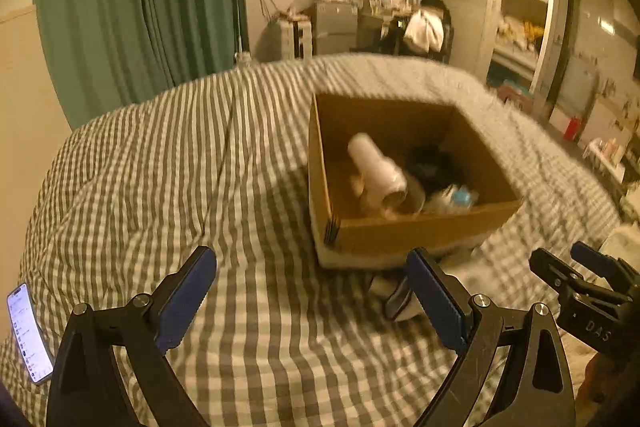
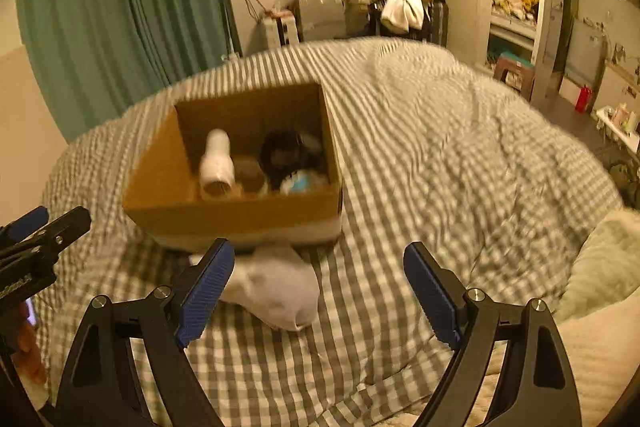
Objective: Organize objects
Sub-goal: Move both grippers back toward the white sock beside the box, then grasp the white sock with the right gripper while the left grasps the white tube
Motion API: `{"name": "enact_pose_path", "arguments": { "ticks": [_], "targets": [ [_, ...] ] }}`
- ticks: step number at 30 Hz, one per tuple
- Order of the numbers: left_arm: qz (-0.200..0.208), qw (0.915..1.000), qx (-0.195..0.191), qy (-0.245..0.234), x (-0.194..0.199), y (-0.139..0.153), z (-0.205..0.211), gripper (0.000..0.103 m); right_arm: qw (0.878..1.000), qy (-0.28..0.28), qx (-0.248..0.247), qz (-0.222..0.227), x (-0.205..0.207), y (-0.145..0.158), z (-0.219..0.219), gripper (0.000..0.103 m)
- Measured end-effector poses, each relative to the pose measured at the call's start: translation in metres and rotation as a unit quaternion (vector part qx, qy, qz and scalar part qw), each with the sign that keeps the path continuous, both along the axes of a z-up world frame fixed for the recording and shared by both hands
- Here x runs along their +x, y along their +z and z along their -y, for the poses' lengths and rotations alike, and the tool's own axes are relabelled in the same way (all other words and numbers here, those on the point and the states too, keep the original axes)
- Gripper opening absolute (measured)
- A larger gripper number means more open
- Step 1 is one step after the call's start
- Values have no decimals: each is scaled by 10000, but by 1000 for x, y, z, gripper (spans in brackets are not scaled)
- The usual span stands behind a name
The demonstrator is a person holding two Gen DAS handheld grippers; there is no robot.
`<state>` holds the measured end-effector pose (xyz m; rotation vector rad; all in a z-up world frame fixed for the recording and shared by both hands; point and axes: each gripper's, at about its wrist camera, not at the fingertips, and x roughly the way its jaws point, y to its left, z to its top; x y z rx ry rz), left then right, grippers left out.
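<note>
An open cardboard box [image 1: 420, 231] [image 2: 168, 175] stands on the checked bed cover. Inside lie a white bottle [image 1: 376, 171] [image 2: 217, 163], a black item [image 1: 434, 163] [image 2: 284, 153] and a pale blue item [image 1: 460, 195] [image 2: 302, 183]. A white sock [image 2: 276, 287] [image 1: 394, 297] lies on the cover just in front of the box. My left gripper [image 1: 316, 301] is open and empty, short of the box, with the sock by its right finger. My right gripper [image 2: 318, 291] is open and empty, with the sock between its fingers, nearer the left one.
A lit phone [image 1: 28, 333] lies at the left edge of the bed. A fluffy pale blanket [image 2: 600, 259] lies at the right. Green curtains [image 1: 132, 7], a cluttered desk [image 1: 340, 23] and open shelves [image 1: 524, 3] stand beyond the bed.
</note>
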<state>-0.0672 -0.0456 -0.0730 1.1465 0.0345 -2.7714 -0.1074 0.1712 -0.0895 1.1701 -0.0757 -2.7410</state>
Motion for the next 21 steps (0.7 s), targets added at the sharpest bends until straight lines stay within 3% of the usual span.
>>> {"name": "enact_pose_path", "arguments": {
  "ticks": [6,10,17,21],
  "targets": [
    [405,9987,-290,-64,-14,-40,-6,98,9985,207,-110,485,-14,-45,10,87],
    [708,9974,-80,140,-25,-60,7,98,9966,487,-75,661,-27,-63,21,84],
    [886,9957,9,266,-32,-72,14,98,9912,860,-117,1003,-43,-97,40,71],
    [904,9957,-205,90,-33,-72,2,98,9917,864,-173,938,-39,-96,37,54]
  ]
}}
